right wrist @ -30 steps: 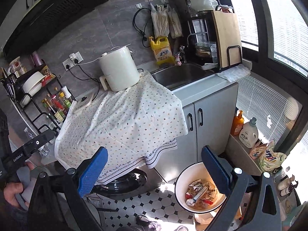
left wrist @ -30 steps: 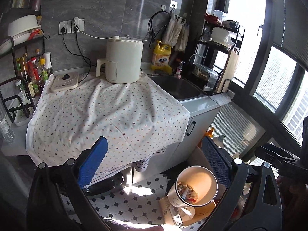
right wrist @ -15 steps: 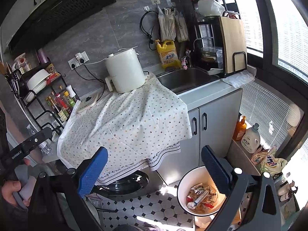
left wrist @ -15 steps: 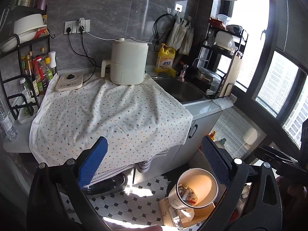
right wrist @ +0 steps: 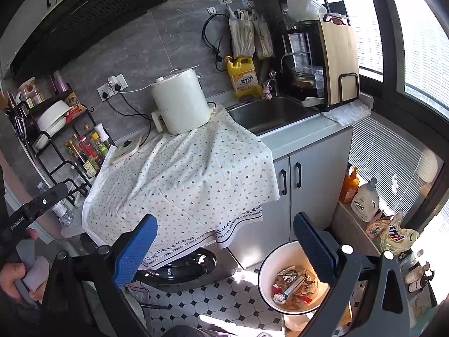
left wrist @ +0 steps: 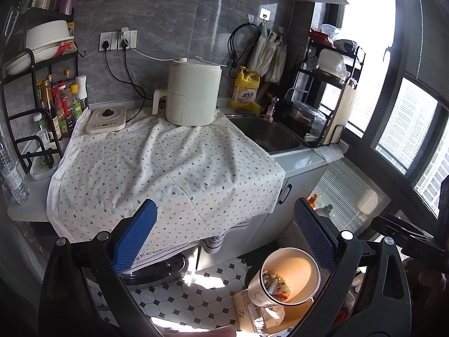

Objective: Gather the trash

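On your far left, the black rack (left wrist: 42,106) is standing against the grey wall with sauce bottles (left wrist: 60,104) crowded on its lower shelf. Just beside it the dotted cloth (left wrist: 168,174) is draping over the counter and hanging down past the front edge. At its back left corner a flat cream scale-like device (left wrist: 106,119) is sitting, and the white appliance (left wrist: 193,92) is standing upright on the cloth's back edge, its cable running to the wall socket (left wrist: 118,40).

You are holding your left gripper (left wrist: 221,241) in the air in front of the counter, its blue pads wide apart and gripping nothing. Your right gripper (right wrist: 224,248) is hanging the same way, fingers spread and empty, with your left hand (right wrist: 16,280) showing at the edge of its view.

Further right, the yellow detergent jug (left wrist: 246,92) is standing behind the steel sink (left wrist: 266,134). Down on the tiled floor, the white bin (right wrist: 291,278) is sitting to the right of the cabinet doors (right wrist: 291,179), and the trash (right wrist: 294,286), crumpled wrappers, is lying inside it.
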The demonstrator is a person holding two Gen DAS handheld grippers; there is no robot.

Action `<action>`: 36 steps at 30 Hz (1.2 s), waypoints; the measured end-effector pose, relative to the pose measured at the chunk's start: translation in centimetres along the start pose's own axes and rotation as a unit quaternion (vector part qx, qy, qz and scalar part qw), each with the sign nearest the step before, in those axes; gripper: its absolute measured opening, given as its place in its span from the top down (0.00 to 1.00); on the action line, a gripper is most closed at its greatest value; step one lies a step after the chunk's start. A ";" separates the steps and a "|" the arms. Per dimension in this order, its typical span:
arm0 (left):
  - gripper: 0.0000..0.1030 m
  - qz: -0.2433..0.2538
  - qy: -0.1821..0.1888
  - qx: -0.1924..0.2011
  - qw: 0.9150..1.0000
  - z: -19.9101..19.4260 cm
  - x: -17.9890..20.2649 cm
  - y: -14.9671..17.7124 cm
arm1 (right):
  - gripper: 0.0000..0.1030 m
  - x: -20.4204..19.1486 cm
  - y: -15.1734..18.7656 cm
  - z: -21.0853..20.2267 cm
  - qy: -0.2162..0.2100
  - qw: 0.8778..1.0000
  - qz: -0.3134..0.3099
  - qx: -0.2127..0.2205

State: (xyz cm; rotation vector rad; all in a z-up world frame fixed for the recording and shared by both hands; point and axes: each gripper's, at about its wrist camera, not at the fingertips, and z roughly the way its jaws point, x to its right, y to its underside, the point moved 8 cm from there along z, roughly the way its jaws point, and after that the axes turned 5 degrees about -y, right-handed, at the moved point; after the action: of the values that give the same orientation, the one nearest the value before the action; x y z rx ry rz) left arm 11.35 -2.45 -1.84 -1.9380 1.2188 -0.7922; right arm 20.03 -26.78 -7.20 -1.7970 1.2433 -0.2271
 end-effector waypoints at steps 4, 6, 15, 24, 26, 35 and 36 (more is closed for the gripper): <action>0.06 0.001 0.000 0.001 1.000 -0.1 0.1 0.0 | 0.08 0.2 0.0 -0.1 0.000 1.000 0.004 0.002; 0.06 0.004 -0.001 0.002 1.000 -0.1 0.1 0.2 | 0.08 0.3 0.0 -0.3 -0.001 1.000 0.003 0.003; 0.06 0.004 -0.006 -0.003 1.000 -0.2 -0.1 0.8 | 0.08 0.9 0.3 -0.3 -0.001 1.000 0.008 -0.001; 0.06 0.007 -0.003 -0.006 1.000 0.0 0.2 0.8 | 0.08 1.4 0.5 -0.4 0.000 1.000 0.010 -0.003; 0.06 0.008 -0.002 -0.006 1.000 -0.1 0.5 0.7 | 0.08 1.6 0.6 -0.6 0.000 1.000 0.011 -0.002; 0.06 0.018 -0.003 -0.005 1.000 0.0 1.2 0.5 | 0.08 2.2 0.6 -0.9 0.005 1.000 0.014 0.001; 0.06 0.022 -0.004 -0.005 1.000 0.0 1.3 0.5 | 0.08 2.3 0.6 -0.9 0.005 1.000 0.014 0.002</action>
State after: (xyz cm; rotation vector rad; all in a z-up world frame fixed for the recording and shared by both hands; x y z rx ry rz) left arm 11.56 -3.82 -2.07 -1.9143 1.2580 -0.7580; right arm 20.22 -29.22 -7.91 -1.7761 1.2735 -0.2224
